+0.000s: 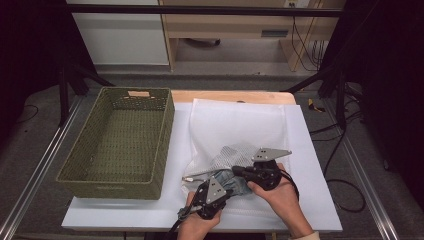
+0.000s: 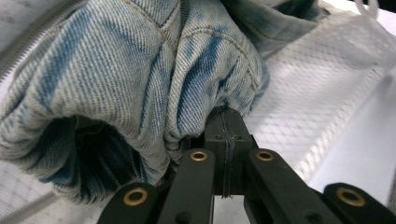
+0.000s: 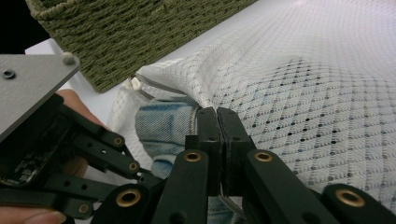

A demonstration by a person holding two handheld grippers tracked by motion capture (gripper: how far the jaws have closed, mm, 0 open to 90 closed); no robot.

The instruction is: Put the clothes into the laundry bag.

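The left gripper (image 2: 224,140) has its jaws clamped together on a fold of the denim garment (image 2: 140,79), apparently to feed it into the white mesh bag (image 1: 240,130). The right gripper (image 3: 217,140) pinches the bag's rim, seemingly to hold the mouth open. The denim sits at the bag's mouth, at three o'clock from the green woven basket (image 1: 120,140).

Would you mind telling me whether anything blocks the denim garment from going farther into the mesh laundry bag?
Nothing visible does. The left gripper pinches the denim garment at the mouth of the mesh bag, and the right gripper pinches the bag's edge there.
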